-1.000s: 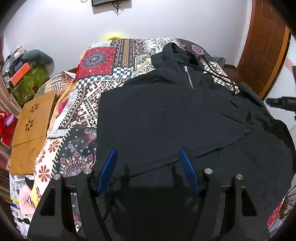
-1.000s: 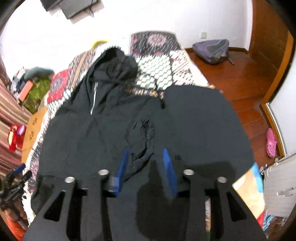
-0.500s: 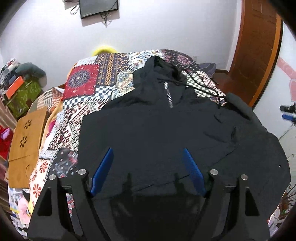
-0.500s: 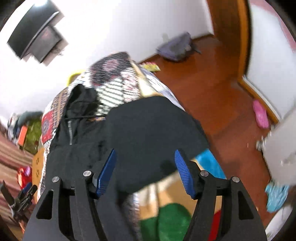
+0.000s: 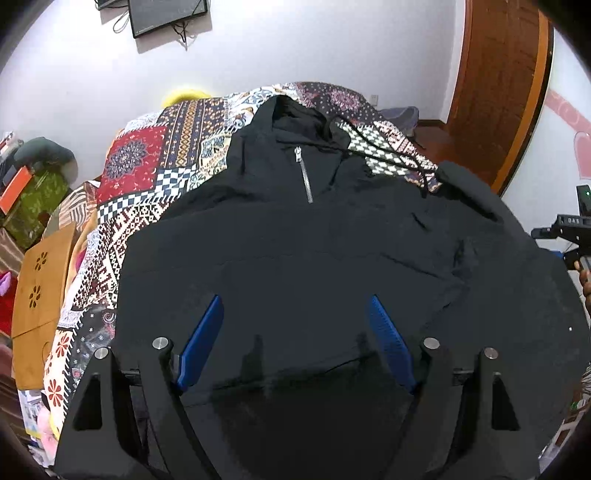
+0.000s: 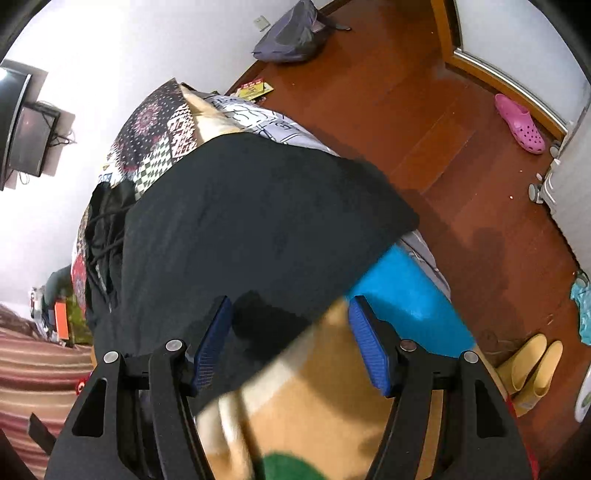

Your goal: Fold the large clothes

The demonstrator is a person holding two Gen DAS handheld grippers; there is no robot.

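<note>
Hoodie spread on bedspread; hood toward wall, backpack on floor.

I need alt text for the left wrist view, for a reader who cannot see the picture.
A black zip-neck hooded jacket lies spread flat on a bed with a colourful patchwork cover. The left gripper hangs over the jacket's lower part, its blue-padded fingers wide apart and holding nothing. A wooden door stands at the right.

Left wrist view: close above the black hoodie, facing steeply down along the bed toward the far wall. Right wrist view: rolled, over the bed's edge, floor at upper right. Shared: hoodie, patterned bedspread, wall-mounted screen
</note>
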